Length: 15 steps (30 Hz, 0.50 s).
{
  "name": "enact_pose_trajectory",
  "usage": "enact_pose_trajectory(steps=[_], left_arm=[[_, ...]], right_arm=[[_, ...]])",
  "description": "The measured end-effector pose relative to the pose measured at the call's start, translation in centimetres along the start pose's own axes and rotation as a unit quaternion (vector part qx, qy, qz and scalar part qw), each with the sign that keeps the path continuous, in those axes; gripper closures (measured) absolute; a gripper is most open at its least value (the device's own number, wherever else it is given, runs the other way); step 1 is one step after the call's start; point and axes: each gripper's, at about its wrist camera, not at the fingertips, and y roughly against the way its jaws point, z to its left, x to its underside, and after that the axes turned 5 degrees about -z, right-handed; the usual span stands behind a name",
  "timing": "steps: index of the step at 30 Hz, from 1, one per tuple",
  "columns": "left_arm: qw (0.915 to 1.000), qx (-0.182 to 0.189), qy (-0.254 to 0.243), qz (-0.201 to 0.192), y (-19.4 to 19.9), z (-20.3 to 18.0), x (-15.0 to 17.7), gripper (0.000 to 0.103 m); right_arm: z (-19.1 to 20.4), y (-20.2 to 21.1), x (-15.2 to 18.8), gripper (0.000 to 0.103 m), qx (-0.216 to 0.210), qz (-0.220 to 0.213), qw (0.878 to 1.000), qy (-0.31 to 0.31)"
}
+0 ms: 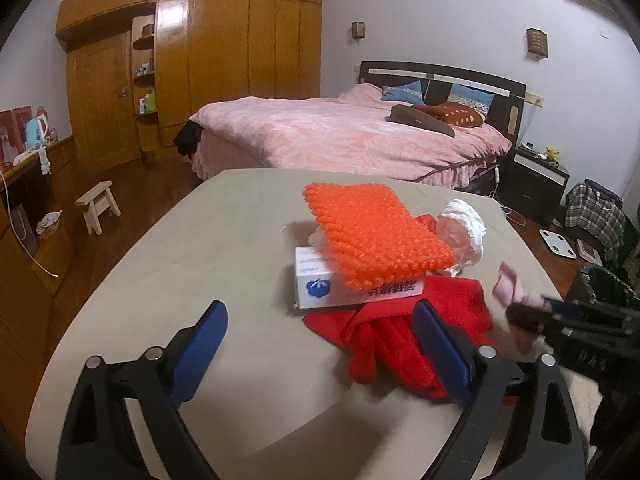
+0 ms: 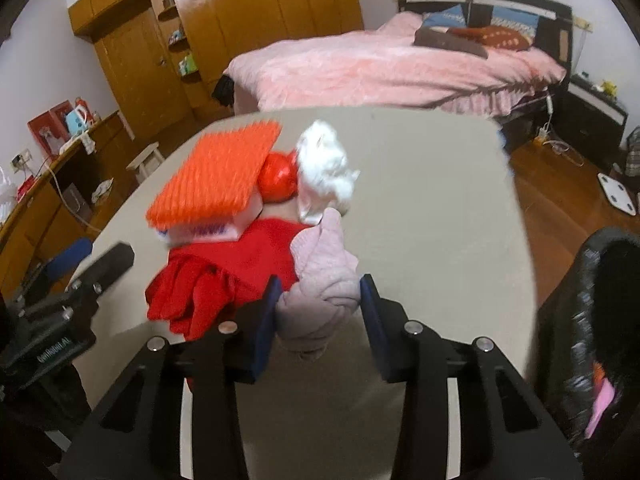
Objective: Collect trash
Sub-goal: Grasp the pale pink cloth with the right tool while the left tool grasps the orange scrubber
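Pink bed, wooden wardrobe, small stool

Bedroom, pretty lived-in

A pink-covered bed is set against pale walls, a big wooden wardrobe is seen behind, dark wood floor below, small stool nearby.

Knitted pink cloth, glossy red ball — matt beige table

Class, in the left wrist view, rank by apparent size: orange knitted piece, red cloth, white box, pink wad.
1. Orange knitted piece and red cloth: too alike to rank.
2. White box, partly covered.
3. Pink wad, blurred.
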Motion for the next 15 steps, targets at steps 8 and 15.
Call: enact_pose_trajectory(steps=[8,15], left_arm=[[0.9995,0.023,0.007,-0.019,-1.5,-1.0,-2.4,0.025],[0.9999,0.015,-0.005,0.004,-5.1,-2.2,-3.3,0.037]], right_arm=[[-0.6,1.0,-2.4,0.064,0.014,-0.032,0.999,0.02],[-0.9,0.3,-3.4,0.064,0.01,-0.036,0.999,0.019]])
